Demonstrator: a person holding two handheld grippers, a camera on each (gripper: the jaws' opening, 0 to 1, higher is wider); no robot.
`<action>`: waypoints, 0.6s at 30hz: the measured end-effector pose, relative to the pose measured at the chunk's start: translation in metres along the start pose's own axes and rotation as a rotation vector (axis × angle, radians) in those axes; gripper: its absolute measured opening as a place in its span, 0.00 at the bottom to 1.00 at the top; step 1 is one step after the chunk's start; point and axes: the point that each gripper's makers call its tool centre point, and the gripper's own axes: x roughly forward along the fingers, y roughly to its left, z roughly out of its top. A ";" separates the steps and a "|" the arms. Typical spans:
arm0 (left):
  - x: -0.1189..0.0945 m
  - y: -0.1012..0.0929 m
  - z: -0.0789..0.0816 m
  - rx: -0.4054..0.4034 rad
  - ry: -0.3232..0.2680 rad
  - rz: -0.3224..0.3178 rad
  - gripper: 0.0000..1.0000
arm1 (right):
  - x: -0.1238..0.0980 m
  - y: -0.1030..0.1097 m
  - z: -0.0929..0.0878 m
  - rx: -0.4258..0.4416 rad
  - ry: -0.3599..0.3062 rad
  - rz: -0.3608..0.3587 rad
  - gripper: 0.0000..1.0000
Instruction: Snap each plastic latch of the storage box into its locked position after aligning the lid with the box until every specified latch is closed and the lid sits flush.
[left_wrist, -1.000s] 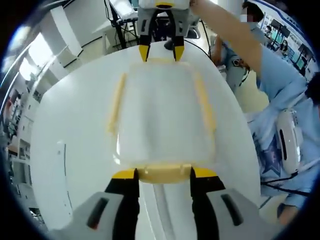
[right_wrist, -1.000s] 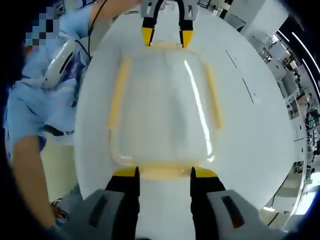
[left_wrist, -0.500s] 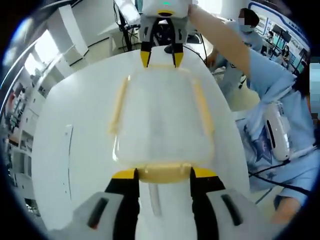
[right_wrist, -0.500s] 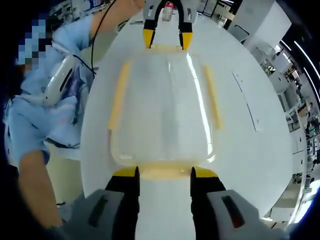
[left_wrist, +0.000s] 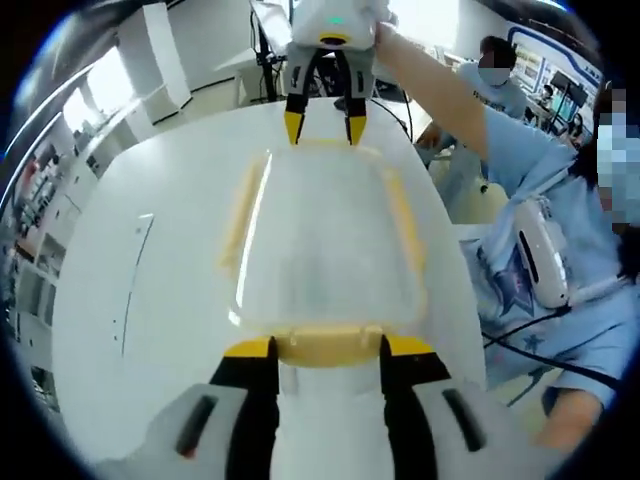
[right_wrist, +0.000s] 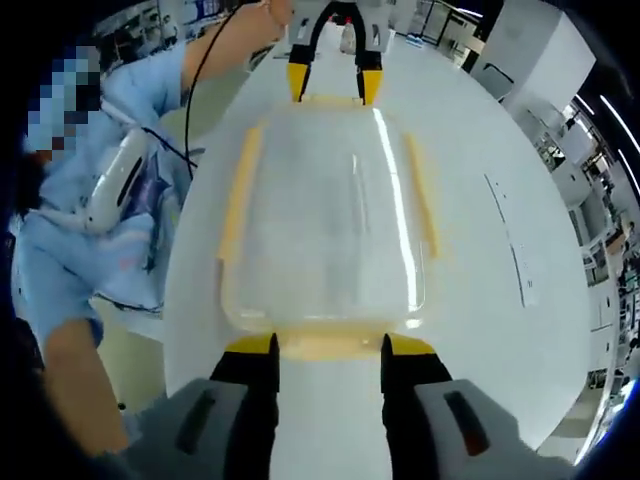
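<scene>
Storage box (left_wrist: 325, 245) — both tongs (left_wrist: 327, 348) (right_wrist: 327, 347) straddle its end latches.

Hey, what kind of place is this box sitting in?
Probably a lab or open workshop: the clear storage box sits on a big white table, with shelving and workstations behind, and a masked person alongside.

Clear glossy plastic lid (right_wrist: 325, 220); matt yellow plastic latches (left_wrist: 328, 346); smooth white table (left_wrist: 150, 270).
</scene>
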 end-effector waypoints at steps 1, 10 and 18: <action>-0.002 -0.001 -0.003 -0.004 -0.003 0.001 0.39 | 0.002 0.000 0.003 -0.003 -0.002 0.003 0.39; -0.009 -0.006 -0.029 -0.023 -0.042 0.011 0.39 | 0.013 0.002 0.027 -0.022 -0.013 0.015 0.39; -0.014 -0.005 -0.040 -0.037 -0.043 0.007 0.39 | 0.017 0.001 0.037 -0.028 -0.008 0.026 0.39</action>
